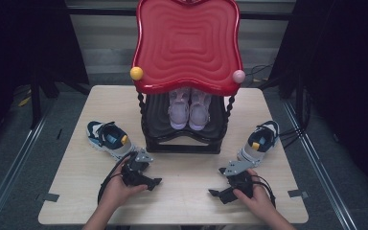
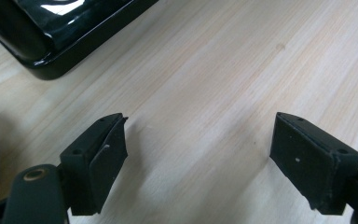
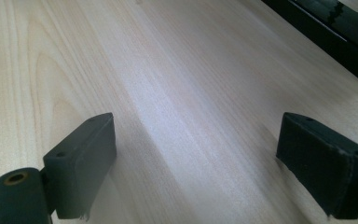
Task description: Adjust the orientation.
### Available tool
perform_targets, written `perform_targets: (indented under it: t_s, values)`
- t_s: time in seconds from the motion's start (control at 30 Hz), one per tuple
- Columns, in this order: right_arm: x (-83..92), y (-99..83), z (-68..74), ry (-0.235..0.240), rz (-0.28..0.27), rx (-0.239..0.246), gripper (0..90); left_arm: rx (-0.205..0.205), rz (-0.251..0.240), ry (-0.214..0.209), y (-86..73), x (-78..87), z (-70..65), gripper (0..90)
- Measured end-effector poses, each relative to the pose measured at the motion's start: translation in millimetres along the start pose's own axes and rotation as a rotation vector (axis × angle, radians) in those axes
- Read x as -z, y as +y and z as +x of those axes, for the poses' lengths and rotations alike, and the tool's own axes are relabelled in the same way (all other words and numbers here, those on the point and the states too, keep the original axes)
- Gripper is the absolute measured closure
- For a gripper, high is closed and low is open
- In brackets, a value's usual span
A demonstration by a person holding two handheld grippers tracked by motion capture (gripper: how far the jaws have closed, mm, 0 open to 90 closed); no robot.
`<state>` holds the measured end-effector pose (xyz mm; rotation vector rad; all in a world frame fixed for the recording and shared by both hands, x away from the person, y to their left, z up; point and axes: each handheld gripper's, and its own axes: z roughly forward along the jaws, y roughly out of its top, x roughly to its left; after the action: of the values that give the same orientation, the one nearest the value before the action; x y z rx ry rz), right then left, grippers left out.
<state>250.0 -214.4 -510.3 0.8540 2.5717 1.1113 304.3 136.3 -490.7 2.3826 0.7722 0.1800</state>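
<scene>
1. Nearest the camera in the high view are the person's two hands, each resting a gripper low on the wooden table (image 1: 182, 201).
2. The left gripper (image 1: 156, 182) has its jaws spread wide with bare wood between them, as the left gripper view shows; it grasps nothing. The right gripper (image 1: 212, 193) is likewise released, with bare table between its pads (image 3: 81, 163).
3. The things nearest the grippers are two dark-and-white sneakers: the left sneaker (image 1: 109, 138) lies just beyond the left gripper, and the right sneaker (image 1: 259, 142) just beyond the right gripper. Neither is touched.
4. Between them stands a two-tier shoe rack (image 1: 182, 141) with a black lower shelf and a red top tray (image 1: 188, 43); a pair of pink shoes (image 1: 189, 111) sits on the lower shelf.
5. My judgement: the work is at its start, with the sneakers likely due for the rack. The next move calls for turning a gripper towards its sneaker and closing on the collar or heel.
6. No brand, label or writing can be read on the shoes or rack.
</scene>
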Motion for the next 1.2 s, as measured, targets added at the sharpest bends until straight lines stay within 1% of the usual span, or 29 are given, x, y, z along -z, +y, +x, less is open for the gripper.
perform_targets:
  t_s: [0.07, 0.13, 0.2, 0.23, 0.3, 0.37, 0.4, 0.43, 0.5, 0.53, 0.57, 0.6, 0.63, 0.67, 0.7, 0.77, 0.8, 0.87, 0.9, 0.97, 1.03, 1.2]
  values:
    - [0.0, 0.0, 0.0, 0.0, 0.0, 0.0, 11.0, -0.003, 0.013, 0.005, 0.1, 2.0, 0.3, 18.3]
    - [0.0, 0.0, 0.0, 0.0, 0.0, 0.0, 11.0, -0.006, 0.028, 0.001, 0.1, 4.0, 1.1, 18.4]
    - [0.0, 0.0, 0.0, 0.0, 0.0, 0.0, 11.1, -0.011, 0.051, 0.0, 0.3, 7.3, 2.3, 18.4]
    - [0.0, 0.0, 0.0, 0.0, 0.0, 0.0, 11.1, -0.013, 0.056, 0.005, 0.5, 9.2, 3.1, 18.4]
    - [0.0, 0.0, 0.0, 0.0, 0.0, 0.0, 11.1, -0.002, 0.067, -0.004, 0.5, 13.5, 5.3, 18.4]
    - [0.0, 0.0, 0.0, 0.0, 0.0, 0.0, 11.0, 0.001, 0.07, 0.0, 0.3, 16.4, 7.3, 18.4]
    - [0.0, 0.0, 0.0, -0.001, 0.0, 0.0, 11.1, -0.001, 0.089, 0.003, 0.3, 18.8, 8.2, 18.4]
    - [0.0, 0.0, 0.0, 0.0, 0.0, 0.0, 11.1, 0.011, 0.091, 0.0, 0.1, 20.1, 8.5, 18.4]
    - [0.0, 0.0, 0.0, 0.0, 0.0, 0.0, 11.1, 0.008, 0.115, -0.005, 0.0, 24.2, 11.1, 18.4]
    - [0.0, 0.0, 0.0, 0.0, 0.0, 0.0, 11.1, 0.009, 0.125, 0.001, 0.0, 26.3, 12.2, 18.5]
    - [0.0, 0.0, 0.0, 0.0, 0.0, 0.0, 11.1, 0.013, 0.131, 0.007, -0.2, 28.0, 12.7, 18.5]
    - [0.0, 0.0, 0.0, 0.0, 0.0, 0.0, 11.1, 0.003, 0.14, 0.007, 0.1, 29.8, 13.9, 18.5]
    - [0.0, 0.0, 0.0, 0.0, 0.0, 0.0, 11.1, 0.005, 0.147, 0.009, 0.2, 32.5, 14.7, 18.5]
    - [0.0, 0.0, 0.0, -0.001, 0.0, 0.0, 11.1, -0.002, 0.15, 0.01, 0.7, 35.1, 16.0, 18.6]
    - [0.0, 0.0, 0.0, 0.0, 0.0, 0.0, 11.1, 0.003, 0.153, 0.011, 0.9, 36.7, 16.2, 18.8]
    - [0.0, 0.0, 0.0, 0.0, 0.0, 0.0, 11.1, -0.01, 0.171, 0.014, 2.1, 40.5, 18.2, 18.9]
    - [0.0, 0.0, 0.0, 0.0, 0.0, 0.0, 11.1, 0.004, 0.183, 0.013, 2.4, 42.3, 17.8, 18.9]
    - [0.0, 0.0, 0.0, -0.001, 0.0, 0.0, 11.1, -0.001, 0.207, 0.011, 3.9, 46.6, 20.5, 19.0]
    - [0.0, 0.0, 0.1, 0.0, -0.001, -0.002, 11.1, 0.005, 0.207, 0.011, 4.4, 47.8, 20.6, 19.2]
    - [0.0, 0.0, 0.0, 0.0, 0.0, 0.0, 11.1, -0.01, 0.227, 0.016, 6.2, 51.9, 22.4, 19.6]
    - [0.0, 0.0, 0.0, 0.0, 0.0, 0.0, 11.1, -0.007, 0.24, 0.011, 8.2, 55.0, 24.1, 19.7]
    - [0.0, 0.0, 0.0, -0.001, 0.0, 0.0, 11.1, -0.013, 0.269, 0.015, 15.5, 62.5, 27.5, 19.8]
